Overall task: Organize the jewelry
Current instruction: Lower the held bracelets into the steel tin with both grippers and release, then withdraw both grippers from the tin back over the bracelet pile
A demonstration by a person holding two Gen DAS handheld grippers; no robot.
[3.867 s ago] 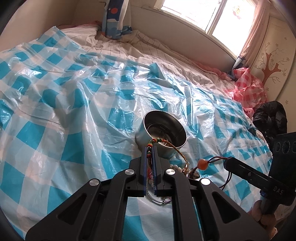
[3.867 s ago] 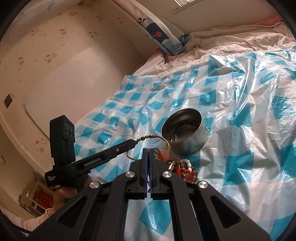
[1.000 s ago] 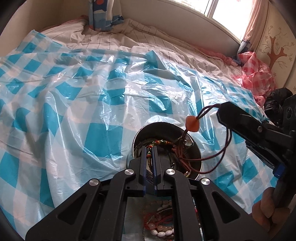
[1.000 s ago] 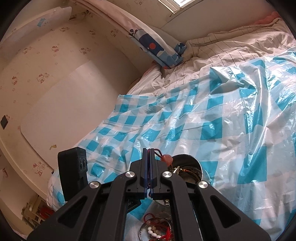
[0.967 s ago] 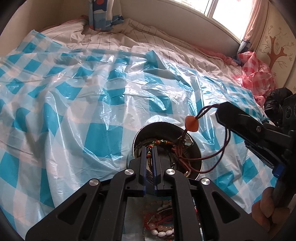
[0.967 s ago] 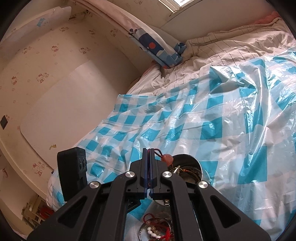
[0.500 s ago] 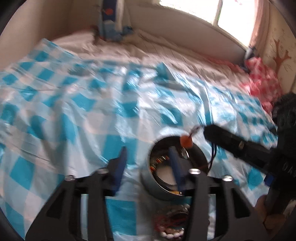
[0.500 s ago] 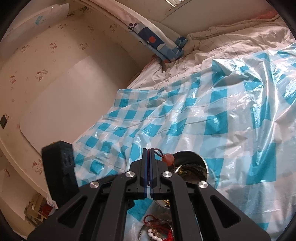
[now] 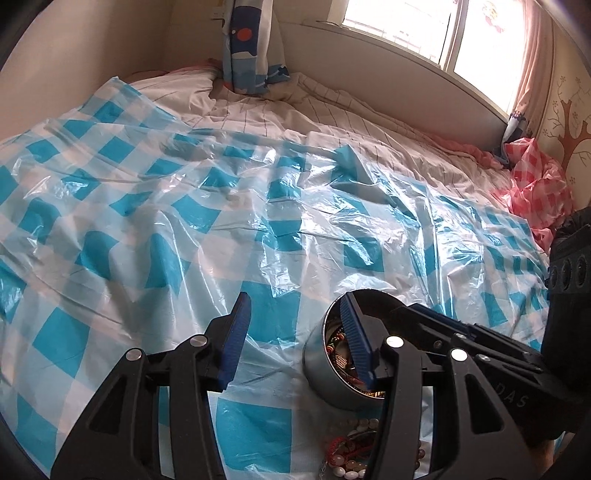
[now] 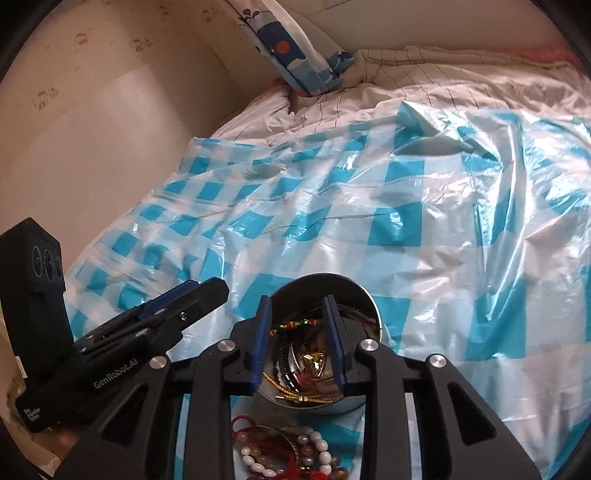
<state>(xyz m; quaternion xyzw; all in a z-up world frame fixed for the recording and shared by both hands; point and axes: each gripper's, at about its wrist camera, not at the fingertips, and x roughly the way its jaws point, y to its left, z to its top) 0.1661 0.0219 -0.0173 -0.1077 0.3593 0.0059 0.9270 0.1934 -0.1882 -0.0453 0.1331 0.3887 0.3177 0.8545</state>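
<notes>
Right gripper [image 10: 297, 341] just opened over bowl [image 10: 364, 295] (jewelry inside); left gripper [image 9: 293, 339] open, empty.

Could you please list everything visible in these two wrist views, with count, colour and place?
metal bowl: one, silver, on the plastic sheet just ahead of both grippers.
jewelry in the bowl: several tangled pieces, gold, dark and multicoloured beads.
beaded bracelets: a small pile, white, brown and red cord, on the sheet in front of the bowl.
plastic sheet: one, blue and white checked, spread over the bed.
bedsheet: one, pale with thin stripes.
pillow: one, blue and white print, against the wall.
pink checked cloth: one, far right.
window: one, bright.
left gripper: black, blue pads, open, empty.
right gripper: black, blue pads, jaws just opened, over the bowl, empty.
</notes>
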